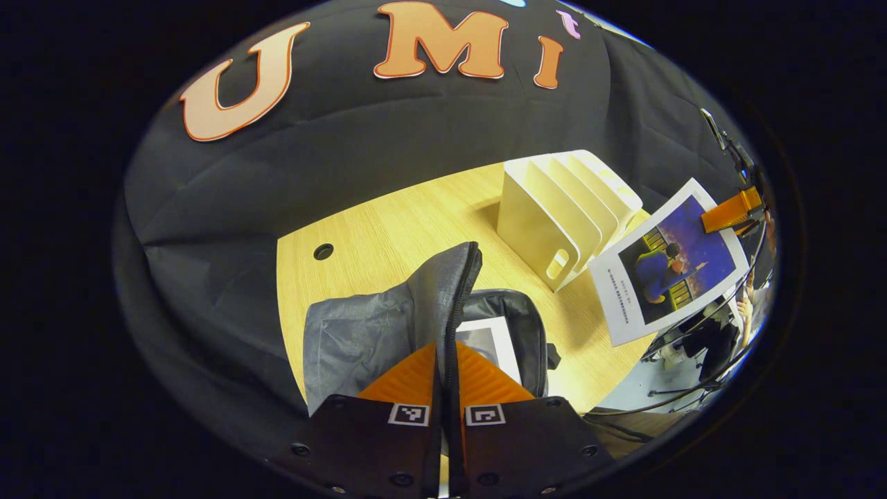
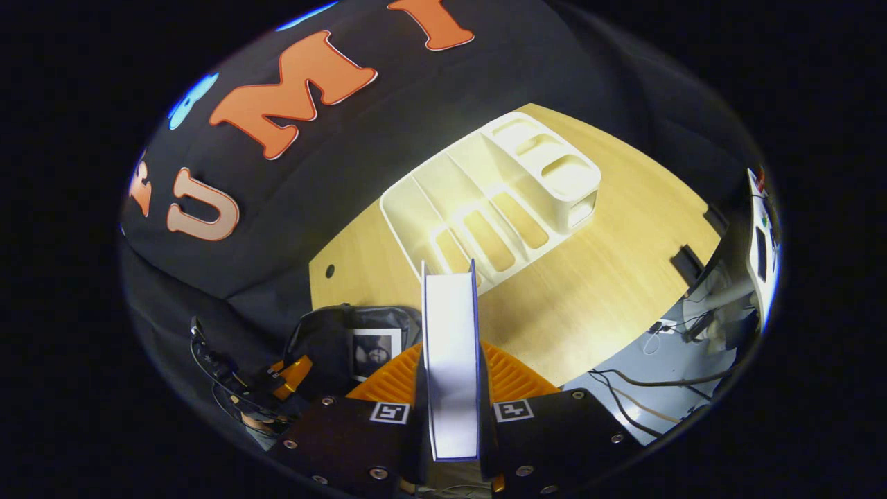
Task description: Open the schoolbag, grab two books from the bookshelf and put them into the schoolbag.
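now we see, in the left gripper view, our left gripper [image 1: 447, 360] with its jaws closed nearly together on the zippered edge of the schoolbag's flap [image 1: 454, 291], both fingers pressing on it and holding that grey flap upright. behind the flap the schoolbag [image 1: 346, 339] lies on the wooden table [image 1: 388, 222] with its mouth open, and a first book [image 1: 495, 343] with a white border rests inside it. just beside the bag, toward the right of that view, stands the white bookshelf [image 1: 561, 208], its slots between the dividers bare. near the bookshelf's right side the second book [image 1: 669, 267], with a blue cover picture in a white frame, hangs above the table edge, clamped at its upper corner by the right gripper [image 1: 734, 211]. in the right gripper view, that gripper [image 2: 450, 381] has its jaws parted as wide as the book's thickness and pressed on both covers, so we look along the pale page edge of the book [image 2: 450, 346]. beyond it lies the bookshelf [image 2: 499, 201], and lower left sits the open schoolbag [image 2: 326, 339], the left gripper [image 2: 277, 381] touching it.
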